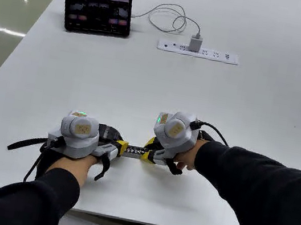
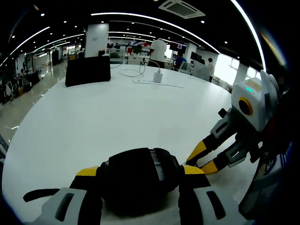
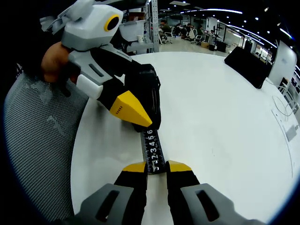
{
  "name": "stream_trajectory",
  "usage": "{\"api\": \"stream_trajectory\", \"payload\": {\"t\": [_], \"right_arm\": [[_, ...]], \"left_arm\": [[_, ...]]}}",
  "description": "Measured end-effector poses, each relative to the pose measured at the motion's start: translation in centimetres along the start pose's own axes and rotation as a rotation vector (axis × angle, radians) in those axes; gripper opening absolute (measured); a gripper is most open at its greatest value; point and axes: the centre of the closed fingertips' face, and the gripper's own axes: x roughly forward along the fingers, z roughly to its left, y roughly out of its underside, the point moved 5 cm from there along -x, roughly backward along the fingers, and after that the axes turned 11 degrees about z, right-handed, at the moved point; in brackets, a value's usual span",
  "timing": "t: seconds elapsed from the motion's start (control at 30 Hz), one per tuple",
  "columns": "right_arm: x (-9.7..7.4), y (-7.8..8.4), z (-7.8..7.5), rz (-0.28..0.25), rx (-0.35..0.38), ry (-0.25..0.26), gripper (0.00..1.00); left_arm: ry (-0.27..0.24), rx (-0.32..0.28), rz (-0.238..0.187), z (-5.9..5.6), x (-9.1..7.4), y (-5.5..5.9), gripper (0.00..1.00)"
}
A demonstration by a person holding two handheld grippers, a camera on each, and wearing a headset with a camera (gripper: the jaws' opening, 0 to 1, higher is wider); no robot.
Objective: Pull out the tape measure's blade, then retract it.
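Our left gripper (image 2: 139,171) is clenched around the black case (image 3: 149,91) of the tape measure, with one yellow-tipped jaw on either side. It holds the case low over the bench (image 1: 144,82), close to the near edge; we cannot tell whether the case rests on the surface. Our right gripper (image 3: 157,167) is pinched on the free end of the blade (image 3: 151,143), its jaws closed on it from either side. Only a short run of blade is out, with numerals up to six readable between the case mouth and the right gripper's tips. We judge the pull to be in its early part.

The blade's long axis runs left to right in the head view, straight from the case to the right gripper. The case lies to the left of that gripper and near it. The coming pull should carry the right gripper rightward along that same line, away from the case, while the left gripper anchors the case. Sideways drift could kink the blade. The tablet (image 1: 97,10) and power strip (image 1: 198,52) lie at the far side, well apart from the work.
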Motion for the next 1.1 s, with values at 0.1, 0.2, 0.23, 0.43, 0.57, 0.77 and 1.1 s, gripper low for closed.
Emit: {"api": "stream_trajectory", "payload": {"t": [0.1, 0.2, 0.23, 0.43, 0.57, 0.77, 1.1], "right_arm": [[0.0, -0.1, 0.0, -0.005, -0.007, 0.000, 0.11], [0.0, -0.1, 0.0, -0.003, -0.001, 0.004, 0.11], [0.0, -0.1, 0.0, -0.003, 0.001, 0.004, 0.11], [0.0, -0.2, 0.0, -0.011, -0.009, 0.015, 0.11], [0.0, -0.3, -0.1, -0.017, -0.014, 0.021, 0.11], [0.3, -0.5, -0.1, -0.020, -0.001, 0.014, 0.11], [0.8, -1.4, 0.2, -0.015, 0.006, 0.002, 0.11]], "left_arm": [[-0.005, 0.007, -0.004, 0.0, 0.0, 0.0, 0.62], [-0.011, 0.006, -0.009, 0.0, 0.0, 0.0, 0.62], [-0.014, 0.008, -0.010, -0.1, 0.0, -0.1, 0.62], [-0.023, 0.018, -0.026, 0.0, 0.1, -0.4, 0.61], [-0.021, 0.016, -0.040, 0.2, 0.2, -0.9, 0.60], [-0.019, 0.029, -0.043, 0.2, 0.3, -1.0, 0.60], [-0.011, 0.029, -0.022, 0.2, 0.1, -0.7, 0.60]]}}
